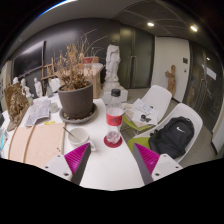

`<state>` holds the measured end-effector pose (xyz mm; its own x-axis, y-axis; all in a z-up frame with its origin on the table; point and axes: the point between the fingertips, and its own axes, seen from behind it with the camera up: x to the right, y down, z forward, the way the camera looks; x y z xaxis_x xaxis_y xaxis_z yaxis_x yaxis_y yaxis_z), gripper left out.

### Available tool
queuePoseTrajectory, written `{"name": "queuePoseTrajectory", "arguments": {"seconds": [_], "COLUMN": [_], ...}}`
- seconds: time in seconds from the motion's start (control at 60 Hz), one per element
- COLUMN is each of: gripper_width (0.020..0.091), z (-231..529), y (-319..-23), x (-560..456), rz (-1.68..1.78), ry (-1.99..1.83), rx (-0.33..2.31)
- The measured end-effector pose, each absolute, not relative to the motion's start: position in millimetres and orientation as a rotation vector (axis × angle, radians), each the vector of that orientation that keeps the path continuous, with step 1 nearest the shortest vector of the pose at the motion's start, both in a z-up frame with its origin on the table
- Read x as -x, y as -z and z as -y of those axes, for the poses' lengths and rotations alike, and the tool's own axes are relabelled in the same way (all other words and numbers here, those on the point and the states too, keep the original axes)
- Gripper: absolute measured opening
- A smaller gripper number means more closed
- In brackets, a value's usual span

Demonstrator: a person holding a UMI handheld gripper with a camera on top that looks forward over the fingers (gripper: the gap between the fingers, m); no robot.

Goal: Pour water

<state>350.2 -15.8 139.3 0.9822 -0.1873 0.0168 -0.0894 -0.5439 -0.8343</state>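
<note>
A clear plastic bottle [114, 113] with a red label and white cap stands upright on a red coaster [113, 141] on the white table [110, 165]. It is just ahead of my gripper [111, 158], roughly centred between the fingers. A white cup [78, 135] sits on the table to the bottle's left, near the left finger. The magenta pads [77, 155] are spread wide apart. My gripper is open and holds nothing.
A large potted dry plant [75, 92] stands behind the cup. Papers [40, 112] lie at the left. White chairs [152, 102] stand to the right, one carrying a black backpack [172, 135]. A white statue [113, 62] is at the back.
</note>
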Motion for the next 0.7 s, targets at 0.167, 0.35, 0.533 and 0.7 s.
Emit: {"name": "queuePoseTrajectory", "arguments": {"seconds": [0.167,0.35,0.533,0.7], "gripper_width": [0.0858,0.0858,0.0857,0.0859], "z": [96.6,160.5,197.1,212.7], "y": [-175.9,-197.6,-212.1,-217.6], "x": [-303.8,-259.4,-234.3,-217.4], "rz": [-0.120,-0.085,-0.047,-0.068], "ry": [0.171,0.169,0.194,0.144], "rx": [2.156,2.143,2.123,2.122]}}
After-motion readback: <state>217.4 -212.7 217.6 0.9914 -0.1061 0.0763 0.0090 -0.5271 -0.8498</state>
